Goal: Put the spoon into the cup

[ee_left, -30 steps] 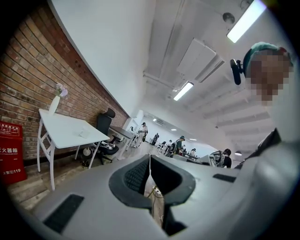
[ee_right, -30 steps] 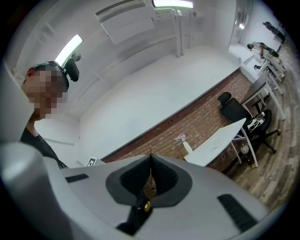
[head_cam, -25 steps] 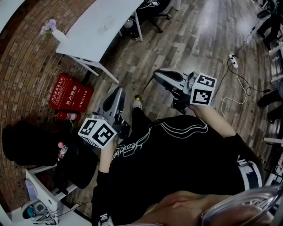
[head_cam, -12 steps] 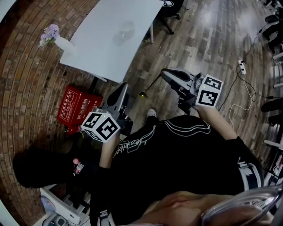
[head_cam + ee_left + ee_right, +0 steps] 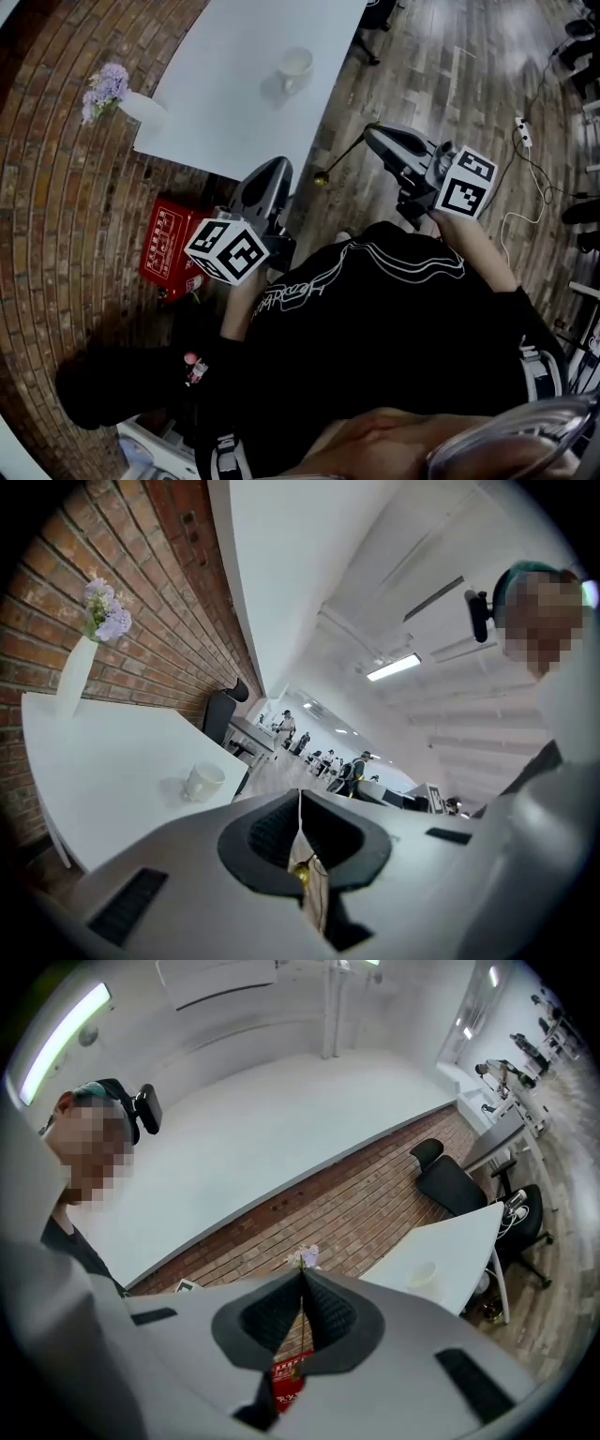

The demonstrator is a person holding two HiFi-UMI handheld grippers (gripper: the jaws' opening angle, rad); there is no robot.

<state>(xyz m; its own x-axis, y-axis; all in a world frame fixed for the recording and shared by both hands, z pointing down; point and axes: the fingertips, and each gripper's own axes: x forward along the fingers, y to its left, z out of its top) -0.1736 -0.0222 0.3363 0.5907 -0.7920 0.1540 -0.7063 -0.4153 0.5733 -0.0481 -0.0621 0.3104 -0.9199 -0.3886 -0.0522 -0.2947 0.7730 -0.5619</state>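
Note:
A white cup [image 5: 294, 64] stands on the white table [image 5: 225, 103], near its right edge; it also shows in the left gripper view [image 5: 203, 781] and the right gripper view [image 5: 427, 1273]. My right gripper [image 5: 372, 134] is shut on the thin handle of a spoon [image 5: 342, 157], whose gold bowl hangs out to the left over the wooden floor, short of the table. Between the right jaws the handle shows as a thin line [image 5: 301, 1321]. My left gripper [image 5: 278, 167] is shut and holds nothing; its tips [image 5: 300, 799] meet and point toward the table and cup.
A white vase of purple flowers [image 5: 127, 98] stands at the table's left corner by the brick wall. A red box [image 5: 173, 246] lies on the floor under the near table edge. A black office chair [image 5: 459, 1185] sits beyond the table. A power strip with cable [image 5: 522, 131] lies on the right.
Both grippers and the person have moved across the floor toward the white table. The cup has come into the head view, and the table and vase appear larger and nearer.

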